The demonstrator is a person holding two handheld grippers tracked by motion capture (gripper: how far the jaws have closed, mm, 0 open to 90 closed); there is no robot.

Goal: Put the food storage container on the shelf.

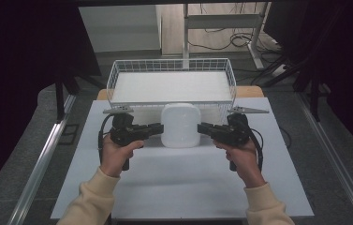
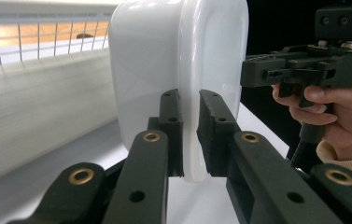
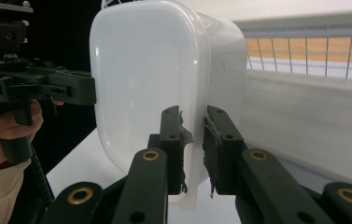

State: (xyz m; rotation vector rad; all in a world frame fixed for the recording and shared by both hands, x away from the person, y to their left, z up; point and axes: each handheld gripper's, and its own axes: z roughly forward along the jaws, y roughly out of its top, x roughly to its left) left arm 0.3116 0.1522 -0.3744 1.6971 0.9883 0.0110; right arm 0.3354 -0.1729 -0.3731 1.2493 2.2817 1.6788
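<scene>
- High view: a person stands at a white table (image 1: pixel 179 187), cream sleeves coming in from the bottom edge, a black two-jaw gripper in each hand.
- Between the two grippers lies a white plastic container (image 1: pixel 180 124), squarish with rounded corners, its broad face turned up, on the table just in front of a white wire basket (image 1: pixel 171 65).
- The basket sits at the far end of the table; its near wall is right behind the container, though I cannot tell whether the two touch.
- The left gripper (image 1: pixel 161 128) points inward from the left, held in the left hand (image 1: pixel 116 154), and its jaws reach the container's left edge.
- The right gripper (image 1: pixel 200 127) mirrors it from the other side, held in the right hand (image 1: pixel 244 157), jaws at the container's right edge.
- In the left gripper view, the left gripper's (image 2: pixel 191 135) jaws stand narrow, one on either side of the container's (image 2: pixel 164 56) thin protruding rim, clamped on it. The other gripper and the fingers around its handle show across the container.
- In the right gripper view, the right gripper (image 3: pixel 193 149) does the same on the opposite rim, its jaws close together with the rim pinched between worn, ragged pads (image 3: pixel 211 144). The basket's (image 3: pixel 304 51) wire wall runs behind.
</scene>
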